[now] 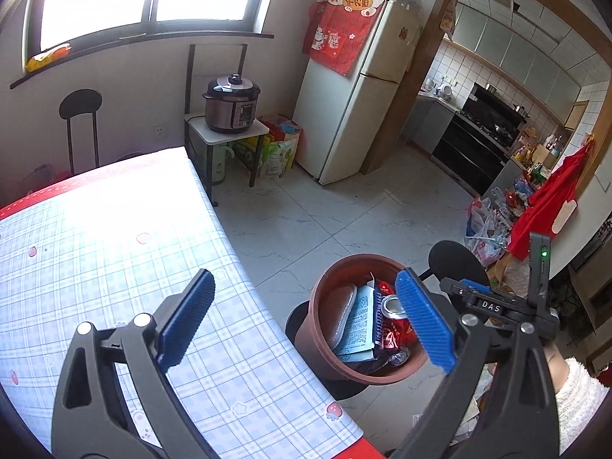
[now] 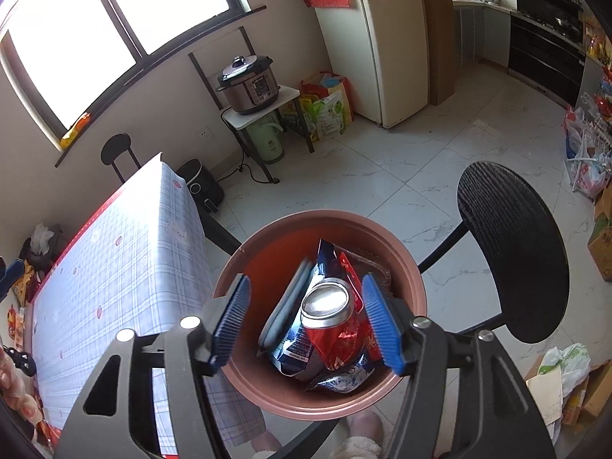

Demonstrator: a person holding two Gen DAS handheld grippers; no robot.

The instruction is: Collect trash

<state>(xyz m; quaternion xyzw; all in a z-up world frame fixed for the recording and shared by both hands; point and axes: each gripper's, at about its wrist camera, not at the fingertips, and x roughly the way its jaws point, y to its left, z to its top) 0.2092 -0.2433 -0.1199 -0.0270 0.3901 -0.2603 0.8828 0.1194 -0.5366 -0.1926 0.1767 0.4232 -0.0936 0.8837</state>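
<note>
A brown round bin (image 1: 325,348) stands on a black stool beside the table; in the right wrist view the bin (image 2: 267,394) sits right under the camera. It holds a crushed red can (image 2: 329,317), blue and red wrappers (image 2: 294,348) and a printed leaflet (image 1: 357,321). My left gripper (image 1: 306,325) is open and empty, one finger over the table edge, the other over the bin. My right gripper (image 2: 306,321) is open above the bin, its blue fingers on either side of the can; whether they touch it I cannot tell.
The table (image 1: 95,248) has a blue plaid cloth with a red border. A black round chair (image 2: 512,248) stands right of the bin. A rice cooker (image 1: 231,103) on a small stand, a fridge (image 1: 355,88) and bags on the floor (image 1: 485,229) lie beyond.
</note>
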